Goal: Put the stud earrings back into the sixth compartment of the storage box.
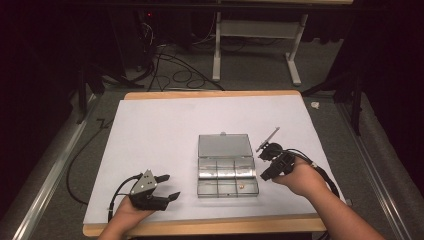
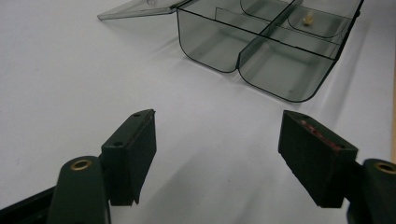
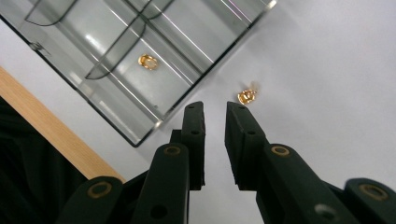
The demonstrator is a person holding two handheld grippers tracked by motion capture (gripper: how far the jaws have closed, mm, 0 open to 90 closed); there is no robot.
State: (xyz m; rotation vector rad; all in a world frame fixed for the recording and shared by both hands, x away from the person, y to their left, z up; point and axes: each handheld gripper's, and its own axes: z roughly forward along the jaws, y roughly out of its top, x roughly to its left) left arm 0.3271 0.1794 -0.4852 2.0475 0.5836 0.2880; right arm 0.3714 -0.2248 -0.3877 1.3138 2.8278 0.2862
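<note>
- Far left of the high view: the left gripper sits low near the front edge of the table, held in the person's left hand. Its jaws are spread wide with nothing between them, just bare white sheet underneath. In the left gripper view the two black pads stand well apart and point toward the box.
- Middle: the clear plastic compartment box lies on the white sheet with its lid flipped open and lying flat behind it. The tray is split into two rows of small compartments.
- Inside the box, in the front-right compartment as the high view shows it, there's one little gold ring-like piece. The right gripper view shows it sitting on the compartment floor, touching no wall.
- Just right of the box: a second small gold piece lies loose on the white sheet, outside the tray and near its corner.
- Right side: the right gripper is held in the person's right hand, right next to the box's right end. Its jaws are nearly pressed together, only a narrow gap left, and nothing is pinched between them. The tips are just short of the loose gold piece, not touching it.
</note>
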